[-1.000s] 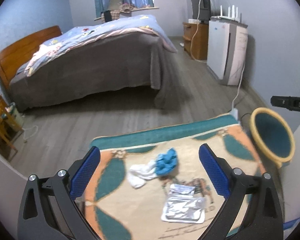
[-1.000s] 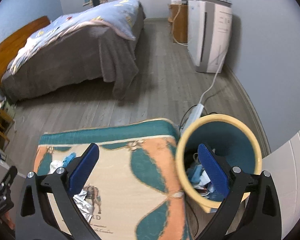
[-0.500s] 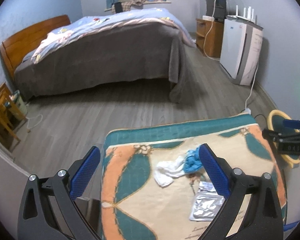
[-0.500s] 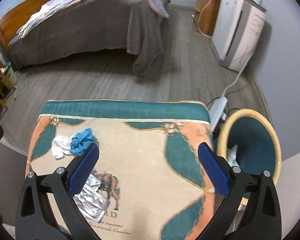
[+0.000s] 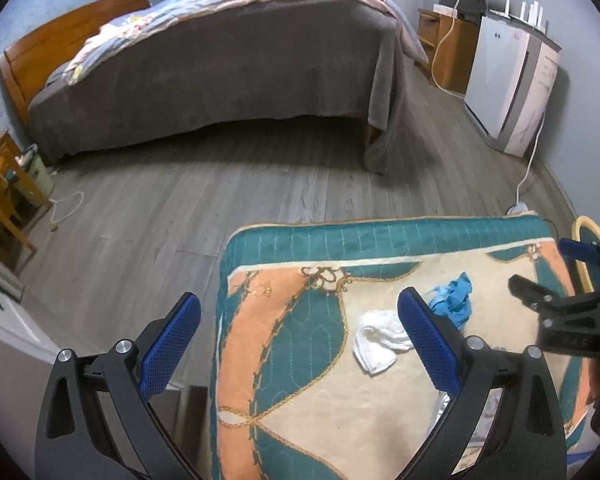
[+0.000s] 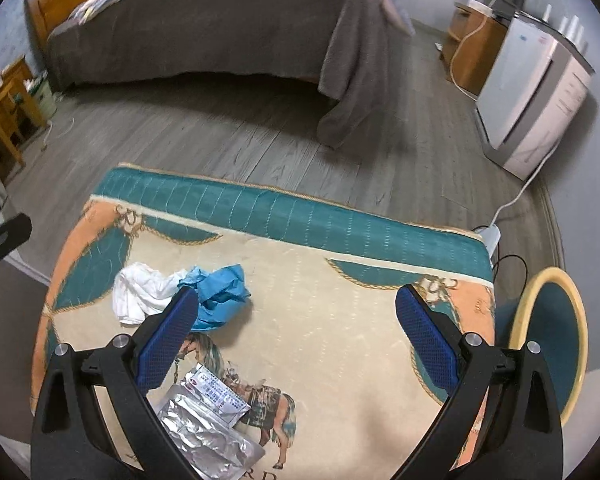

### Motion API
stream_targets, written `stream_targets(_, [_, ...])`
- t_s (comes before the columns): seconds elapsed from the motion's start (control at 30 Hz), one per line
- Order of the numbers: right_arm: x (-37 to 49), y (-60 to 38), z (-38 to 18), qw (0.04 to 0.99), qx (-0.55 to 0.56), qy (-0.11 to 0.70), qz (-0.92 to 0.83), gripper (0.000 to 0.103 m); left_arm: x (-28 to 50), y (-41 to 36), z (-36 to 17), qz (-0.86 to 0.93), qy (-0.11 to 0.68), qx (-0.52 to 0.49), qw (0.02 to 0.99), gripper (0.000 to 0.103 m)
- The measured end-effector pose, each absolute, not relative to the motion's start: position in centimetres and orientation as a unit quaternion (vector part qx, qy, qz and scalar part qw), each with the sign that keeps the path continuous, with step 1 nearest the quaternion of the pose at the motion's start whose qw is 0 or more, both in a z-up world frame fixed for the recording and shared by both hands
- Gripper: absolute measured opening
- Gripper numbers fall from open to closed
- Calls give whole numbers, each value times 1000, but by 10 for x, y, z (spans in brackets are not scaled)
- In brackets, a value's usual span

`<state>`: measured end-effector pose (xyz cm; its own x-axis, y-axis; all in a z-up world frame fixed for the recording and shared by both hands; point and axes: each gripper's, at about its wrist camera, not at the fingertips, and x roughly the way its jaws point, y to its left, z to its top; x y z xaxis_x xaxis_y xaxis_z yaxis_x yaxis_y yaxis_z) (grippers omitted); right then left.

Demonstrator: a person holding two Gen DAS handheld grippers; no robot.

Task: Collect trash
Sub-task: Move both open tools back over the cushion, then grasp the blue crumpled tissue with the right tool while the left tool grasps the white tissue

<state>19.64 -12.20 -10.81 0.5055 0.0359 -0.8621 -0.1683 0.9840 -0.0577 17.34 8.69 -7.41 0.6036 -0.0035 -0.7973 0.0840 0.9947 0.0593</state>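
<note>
Trash lies on a patterned cloth-covered table [image 6: 340, 320]: a crumpled white tissue [image 6: 140, 292], a crumpled blue glove [image 6: 220, 292], a small printed packet [image 6: 216, 392] and a silver foil pouch [image 6: 204, 436]. The tissue [image 5: 380, 340] and glove [image 5: 452, 300] also show in the left wrist view. My right gripper [image 6: 296, 340] is open and empty above the table, right of the trash. My left gripper [image 5: 300, 340] is open and empty over the table's left edge. A yellow-rimmed teal bin [image 6: 552, 340] stands right of the table.
A bed with a grey cover [image 5: 220, 72] stands across the wood floor. A white appliance [image 5: 512, 80] and a wooden cabinet [image 5: 444, 52] line the right wall. A power strip and cable [image 6: 496, 232] lie behind the table. Wooden furniture [image 5: 4, 200] is at the left.
My right gripper has swung left from over the bin to over the table. My left gripper has drifted left, so the trash now sits at its right finger.
</note>
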Motion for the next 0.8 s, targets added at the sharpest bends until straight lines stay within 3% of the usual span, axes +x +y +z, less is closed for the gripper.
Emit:
stream_targets(0.5, [216,-110,-142,842,-61,530,81,95,201,98,-98,-12,473,44,880,98])
stream_targets(0.7, [221,-98,-159,826,-60,551,105,88,209,98,-109,-11,486,50,872,98])
stream_targets(0.8, [222,-88,-169,814,-65,563,126,76,212,98,-112,-14,490,44,870,98])
